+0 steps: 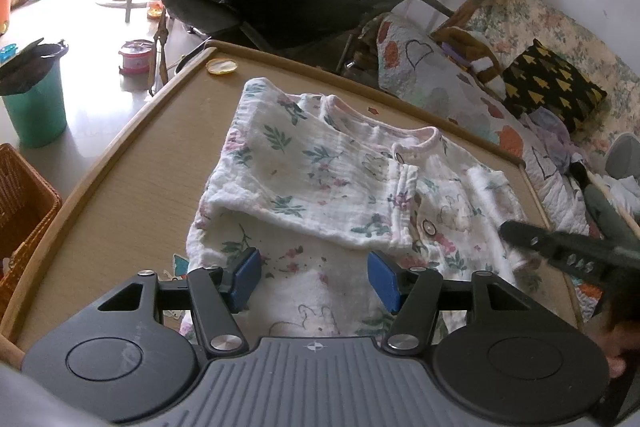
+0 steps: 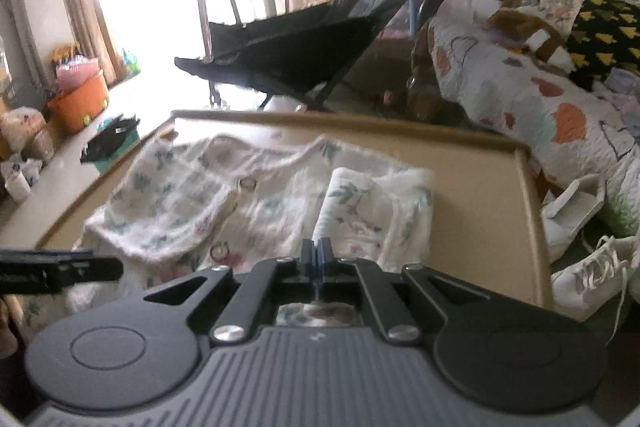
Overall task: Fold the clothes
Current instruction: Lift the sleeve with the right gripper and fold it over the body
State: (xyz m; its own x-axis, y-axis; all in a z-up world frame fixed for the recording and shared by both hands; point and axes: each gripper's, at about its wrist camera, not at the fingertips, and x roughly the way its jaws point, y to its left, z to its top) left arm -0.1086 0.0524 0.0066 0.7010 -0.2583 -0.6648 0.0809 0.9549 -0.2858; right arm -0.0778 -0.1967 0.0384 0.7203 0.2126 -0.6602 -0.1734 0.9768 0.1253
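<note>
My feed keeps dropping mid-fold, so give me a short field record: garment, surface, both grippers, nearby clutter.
garment: floral white top, partly folded, left sleeve laid across the front
surface: wooden table with raised rim
left gripper: jaws open, over the garment's near hem, nothing pinched
right gripper: jaws shut; whether cloth is caught, cannot tell
clutter: yellow disc at the table's far corner; wicker basket beside the table

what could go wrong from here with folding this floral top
1. The right gripper is shut, apparently on a fold of the floral top; a thin pinch might slip and let the sleeve drop open.
2. The left gripper is open above the hem, pinning nothing, so a pull could drag the whole garment across the table.
3. The folded sleeve already looks bunched, so creases may set.
</note>
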